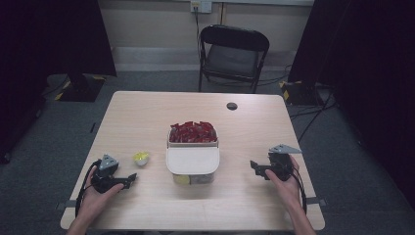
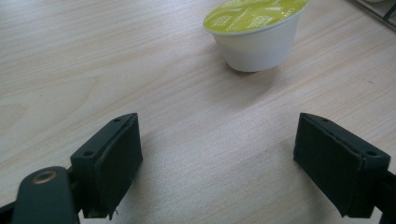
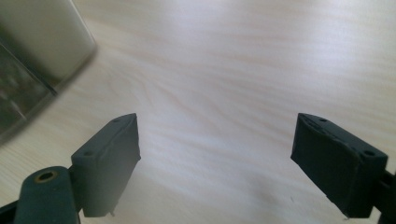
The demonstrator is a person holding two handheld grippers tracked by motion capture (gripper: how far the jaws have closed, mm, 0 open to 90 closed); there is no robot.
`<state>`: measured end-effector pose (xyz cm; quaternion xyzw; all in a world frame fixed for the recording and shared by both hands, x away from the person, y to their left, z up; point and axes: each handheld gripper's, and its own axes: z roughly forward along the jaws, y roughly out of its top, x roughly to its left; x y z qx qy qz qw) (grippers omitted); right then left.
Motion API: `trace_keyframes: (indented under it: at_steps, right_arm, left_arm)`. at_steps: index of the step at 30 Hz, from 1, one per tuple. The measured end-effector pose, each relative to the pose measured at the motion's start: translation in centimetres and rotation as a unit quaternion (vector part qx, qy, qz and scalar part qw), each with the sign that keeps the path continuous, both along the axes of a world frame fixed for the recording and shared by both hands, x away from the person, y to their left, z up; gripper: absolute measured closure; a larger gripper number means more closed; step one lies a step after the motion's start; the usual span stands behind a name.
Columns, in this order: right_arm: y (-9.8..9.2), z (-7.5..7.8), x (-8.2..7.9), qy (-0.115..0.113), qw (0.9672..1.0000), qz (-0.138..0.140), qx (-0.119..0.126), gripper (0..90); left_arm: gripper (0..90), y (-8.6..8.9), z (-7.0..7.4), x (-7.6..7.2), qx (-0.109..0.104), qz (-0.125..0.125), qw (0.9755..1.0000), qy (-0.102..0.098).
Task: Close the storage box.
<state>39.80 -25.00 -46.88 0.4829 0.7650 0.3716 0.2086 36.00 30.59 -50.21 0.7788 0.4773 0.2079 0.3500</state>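
A small white capsule with a yellow-green lid stands on the wooden table, left of a clear box. The box holds red packets at its far end, and a white lid covers its near half. My left gripper rests near the front left, open and empty, its jaws toward the capsule, which sits just beyond them. My right gripper is at the front right, open and empty, jaws pointing left toward the box over bare wood.
A black folding chair stands behind the table. A round dark grommet sits in the tabletop at the back. Dark curtains hang at both sides, and cables lie on the grey floor at the right.
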Motion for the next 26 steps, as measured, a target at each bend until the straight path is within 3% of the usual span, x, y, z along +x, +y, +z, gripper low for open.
trace_keyframes:
  at_steps: [3, 6, 12, 15, 17, 26]
  right_arm:
    - [-0.4, -0.5, -0.1, 0.001, 0.9997, -0.013, -0.021, 14.6]
    - [-0.7, -1.2, -0.1, 0.01, 0.9979, -0.024, -0.059, 14.7]
    - [-1.0, -2.3, 0.1, 0.03, 0.9946, -0.05, -0.086, 12.8]
    - [-1.4, -2.7, 0.2, 0.036, 0.996, -0.064, -0.051, 11.6]
    - [-1.7, -3.1, 0.1, 0.022, 0.997, -0.063, -0.039, 9.9]
    - [-1.7, -3.2, 0.0, 0.018, 0.9968, -0.069, -0.037, 9.9]
  left_arm:
    - [14.7, 0.0, 0.0, 0.0, 0.0, 0.0, 1.0, 0.0]
    - [14.7, 0.0, 0.0, 0.0, -0.002, 0.001, 1.0, 0.0]
    - [14.7, 0.0, 0.0, 0.0, 0.002, 0.0, 1.0, -0.001]
    - [14.7, 0.0, 0.0, 0.0, 0.002, 0.0, 1.0, -0.001]
    - [14.7, 0.0, 0.0, 0.0, 0.0, 0.0, 1.0, 0.0]
    - [14.6, 0.0, 0.0, 0.0, 0.003, -0.001, 1.0, 0.0]
